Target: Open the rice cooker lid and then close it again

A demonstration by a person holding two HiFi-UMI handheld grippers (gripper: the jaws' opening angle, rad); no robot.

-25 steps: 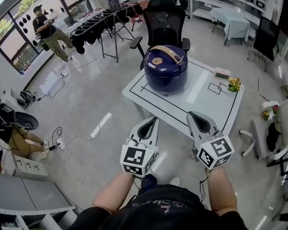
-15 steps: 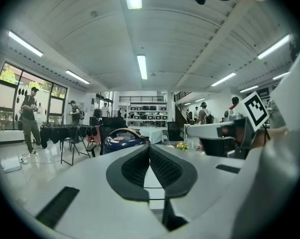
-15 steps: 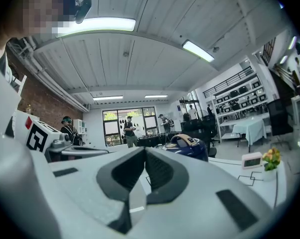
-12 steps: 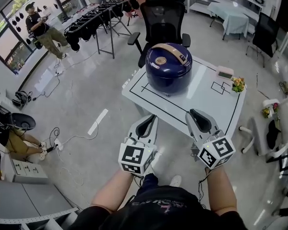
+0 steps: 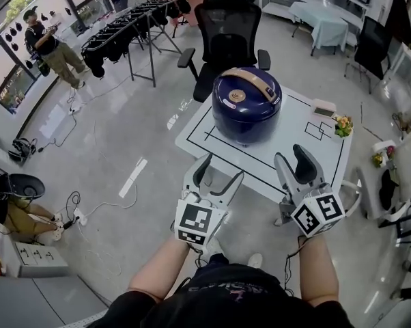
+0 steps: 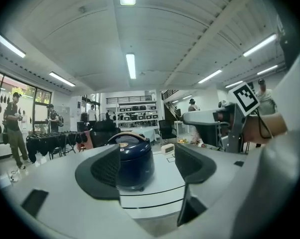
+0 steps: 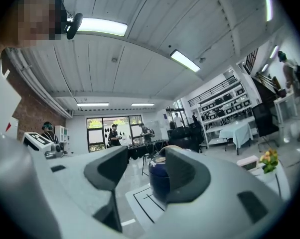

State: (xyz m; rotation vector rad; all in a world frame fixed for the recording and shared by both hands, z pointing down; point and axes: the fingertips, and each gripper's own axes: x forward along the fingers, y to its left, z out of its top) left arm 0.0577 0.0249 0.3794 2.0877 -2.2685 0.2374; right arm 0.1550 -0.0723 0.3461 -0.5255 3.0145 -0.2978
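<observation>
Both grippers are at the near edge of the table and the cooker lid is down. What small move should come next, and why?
Probably carry both grippers forward over the table toward the rice cooker. Its lid is shut. The left gripper and right gripper hang well apart from it, jaws opening with nothing between them, so neither can reach the lid yet.
</observation>
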